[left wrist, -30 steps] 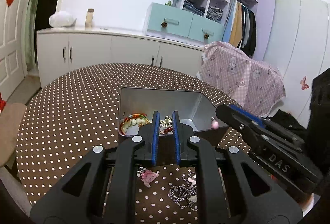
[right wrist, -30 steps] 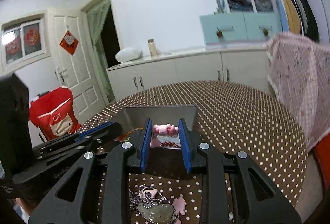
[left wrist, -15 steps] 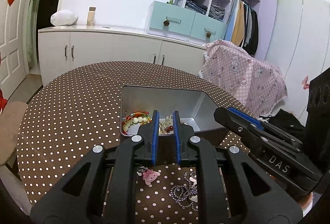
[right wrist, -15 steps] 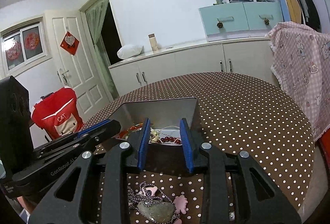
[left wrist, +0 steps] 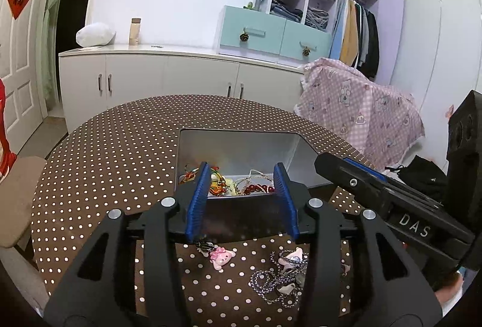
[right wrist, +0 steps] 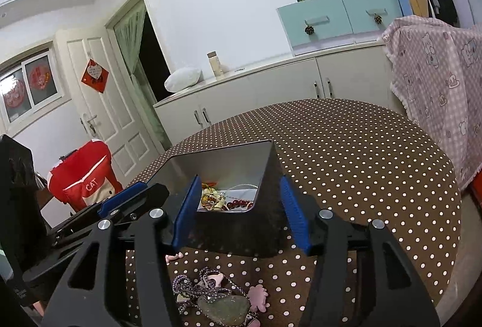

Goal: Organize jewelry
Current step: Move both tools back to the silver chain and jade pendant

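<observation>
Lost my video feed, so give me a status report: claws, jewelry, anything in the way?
Left claw open, empty. Right claw open, empty. Metal tin holds beads; chain necklace and pink charm on table. Nothing blocking them.

A home bedroom: open wardrobe of hanging clothes, white cabinets.

tin top open, reachable from above | near wall blocks front | necklace pile below
</observation>
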The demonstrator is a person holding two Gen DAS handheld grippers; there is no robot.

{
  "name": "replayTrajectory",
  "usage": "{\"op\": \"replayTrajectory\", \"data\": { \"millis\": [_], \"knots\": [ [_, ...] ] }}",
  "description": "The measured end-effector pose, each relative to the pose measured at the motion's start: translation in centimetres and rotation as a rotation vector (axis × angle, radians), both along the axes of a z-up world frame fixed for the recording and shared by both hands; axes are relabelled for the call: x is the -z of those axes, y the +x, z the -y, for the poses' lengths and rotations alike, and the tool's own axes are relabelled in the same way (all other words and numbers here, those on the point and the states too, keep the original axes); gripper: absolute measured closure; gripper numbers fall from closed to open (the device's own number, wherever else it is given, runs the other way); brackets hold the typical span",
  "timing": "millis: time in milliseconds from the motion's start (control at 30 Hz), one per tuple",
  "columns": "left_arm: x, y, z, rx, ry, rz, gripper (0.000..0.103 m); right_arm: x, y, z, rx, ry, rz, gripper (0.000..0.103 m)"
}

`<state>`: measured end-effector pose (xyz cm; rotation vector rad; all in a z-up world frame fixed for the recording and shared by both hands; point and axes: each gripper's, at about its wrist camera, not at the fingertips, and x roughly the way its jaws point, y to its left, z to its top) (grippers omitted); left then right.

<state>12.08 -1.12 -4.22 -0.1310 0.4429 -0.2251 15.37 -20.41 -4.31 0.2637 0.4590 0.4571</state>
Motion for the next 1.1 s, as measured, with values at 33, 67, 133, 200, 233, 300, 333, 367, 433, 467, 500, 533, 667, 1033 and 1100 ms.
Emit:
{"op": "replayTrajectory", "data": {
  "millis": [33,67,133,200,233,300,333,367,433,467,500,533,667,1033,1100],
  "knots": [
    [0.0,0.0,0.0,0.001,-0.002,0.000,0.060,-0.1,0.1,0.0,0.001,-0.002,0.001,0.052],
    [0.0,-0.1,0.1,0.001,-0.003,0.000,0.060,-0.1,0.1,0.0,0.002,-0.003,0.003,0.052],
    [0.0,0.0,0.1,-0.001,-0.001,0.001,0.060,-0.2,0.0,0.0,0.005,-0.005,0.009,0.052],
    [0.0,-0.1,0.1,-0.007,0.005,0.004,0.059,-0.2,-0.2,0.0,0.013,-0.009,0.016,0.052],
    [0.0,-0.1,0.1,-0.010,0.006,0.005,0.058,-0.3,-0.3,0.1,0.021,-0.014,0.021,0.051],
    [0.0,-0.3,0.2,-0.021,0.008,0.010,0.056,-0.3,-0.5,0.0,0.038,-0.025,0.031,0.051],
    [0.0,-0.4,0.2,-0.029,0.008,0.014,0.055,-0.4,-0.7,-0.1,0.044,-0.031,0.038,0.051],
    [0.0,-0.5,0.1,-0.034,0.008,0.017,0.055,-0.5,-0.9,-0.3,0.050,-0.040,0.048,0.051],
    [-0.2,-0.8,0.0,-0.047,0.008,0.028,0.055,-0.7,-1.4,-0.6,0.065,-0.067,0.075,0.051],
    [-0.3,-1.0,0.0,-0.050,0.010,0.034,0.055,-0.8,-1.6,-0.7,0.069,-0.079,0.085,0.051],
    [-0.3,-1.2,0.0,-0.052,0.011,0.039,0.055,-0.9,-1.7,-0.8,0.067,-0.089,0.092,0.050],
    [-0.4,-1.4,-0.1,-0.054,0.012,0.046,0.055,-0.9,-1.8,-0.8,0.064,-0.094,0.091,0.049],
    [-0.8,-2.3,-0.2,-0.051,0.005,0.064,0.054,-0.7,-2.2,-0.5,0.069,-0.079,0.081,0.048],
    [-0.5,-5.1,-0.4,-0.079,0.036,0.079,0.048,-0.3,-4.6,-0.2,0.097,-0.096,0.101,0.040],
    [0.0,-5.4,-0.5,-0.083,0.037,0.067,0.048,0.2,-5.0,-0.2,0.100,-0.111,0.096,0.039]
  ]
}}
